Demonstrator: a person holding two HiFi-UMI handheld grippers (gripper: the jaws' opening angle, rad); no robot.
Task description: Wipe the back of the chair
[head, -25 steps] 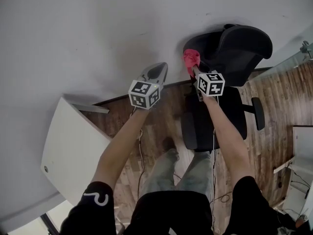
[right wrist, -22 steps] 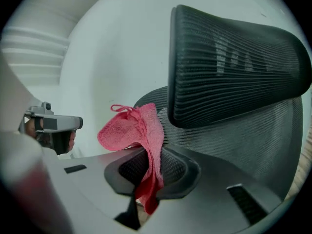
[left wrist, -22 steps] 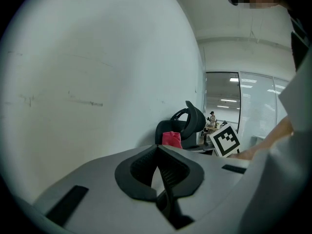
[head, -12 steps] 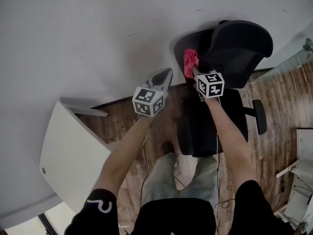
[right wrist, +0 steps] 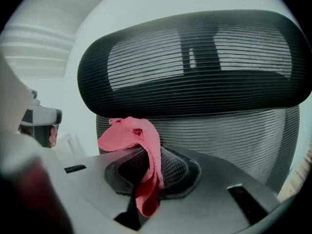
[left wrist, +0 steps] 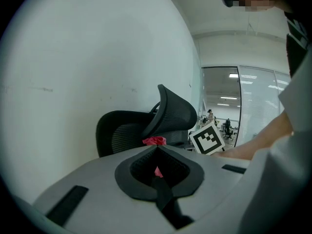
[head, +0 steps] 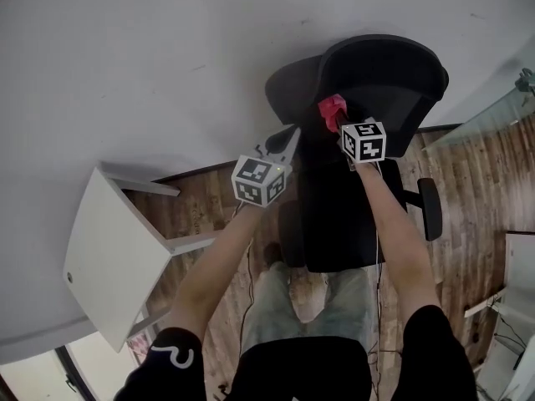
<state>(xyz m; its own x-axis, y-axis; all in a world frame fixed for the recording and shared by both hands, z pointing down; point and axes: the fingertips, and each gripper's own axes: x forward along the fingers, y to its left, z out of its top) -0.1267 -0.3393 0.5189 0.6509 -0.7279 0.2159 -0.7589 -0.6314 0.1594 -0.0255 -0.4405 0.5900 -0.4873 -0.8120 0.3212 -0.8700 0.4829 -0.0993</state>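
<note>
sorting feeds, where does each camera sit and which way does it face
Head view: on the head, steeply down on the chair; forearms, left gripper, right gripper show.
Left gripper view: faces the chair side-on; own shut jaws show.
Right gripper view: faces the backrest; jaws clamp the pink cloth.
All share chair and cloth.
</note>
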